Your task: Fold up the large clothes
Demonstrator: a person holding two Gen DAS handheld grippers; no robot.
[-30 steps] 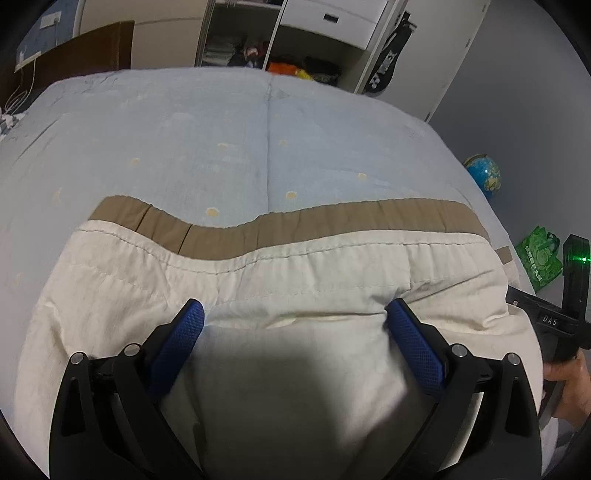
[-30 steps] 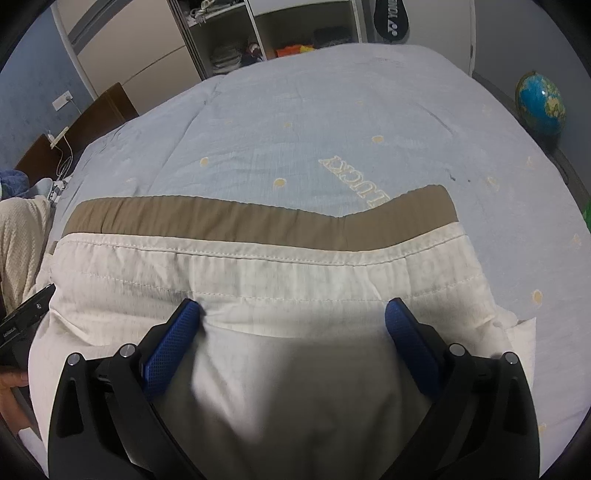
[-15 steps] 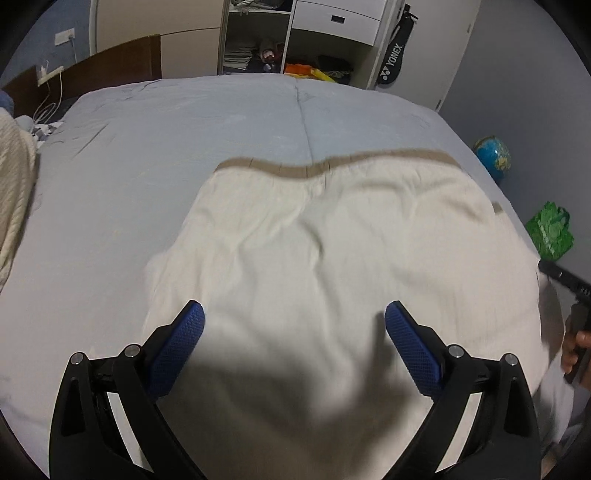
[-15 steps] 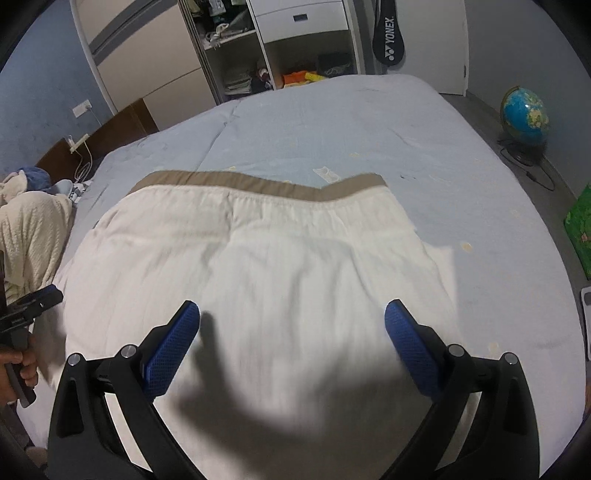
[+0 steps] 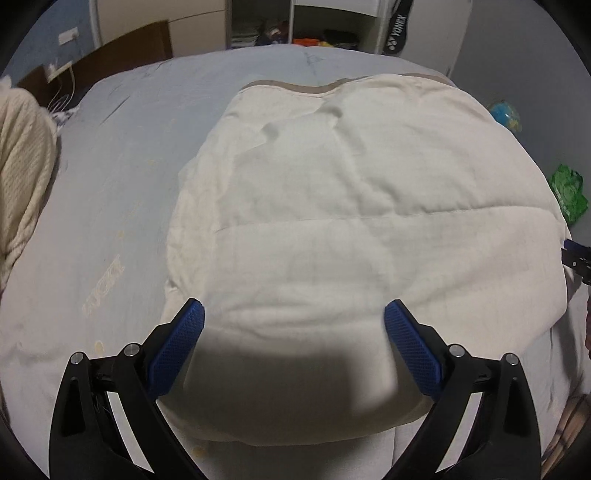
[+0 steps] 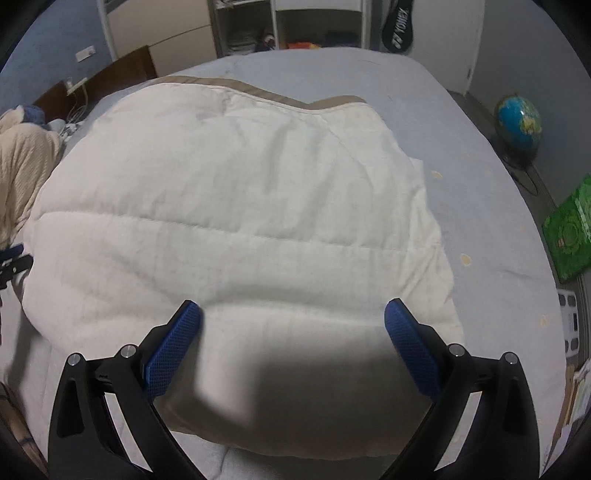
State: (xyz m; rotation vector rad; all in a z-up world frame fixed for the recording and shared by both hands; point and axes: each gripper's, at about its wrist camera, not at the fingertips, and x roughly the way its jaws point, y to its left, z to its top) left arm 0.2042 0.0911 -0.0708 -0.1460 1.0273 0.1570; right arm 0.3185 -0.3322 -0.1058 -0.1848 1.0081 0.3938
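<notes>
Cream garment (image 5: 354, 229) lies folded flat on the bed (image 5: 110, 206); in the right wrist view (image 6: 236, 229) it fills the frame center. Tan waistband (image 6: 273, 96) runs along its 12 o'clock edge. 1 stitched seam crosses the cloth side to side, with soft creases above it. Fabric looks like thin woven cotton, lightly rumpled, outline roughly rectangular.

Left gripper (image 5: 293, 317): released, blue textured pads (image 5: 177, 343) spread wide, nothing between them, hovering at the garment's 6 o'clock edge. Right gripper (image 6: 293, 317): same, released and empty.

Writing: "YONEX" on the black racket bag (image 6: 398, 26) at 1 o'clock. Faint pale lettering on the sheet (image 5: 105, 284) at 9 o'clock, unreadable.

Bedsheet is light blue with small yellow dots. Cream knit blanket (image 5: 22, 166) at 9 o'clock. Globe (image 6: 519, 123) and green bag (image 6: 570, 236) on the floor at 3 o'clock.
</notes>
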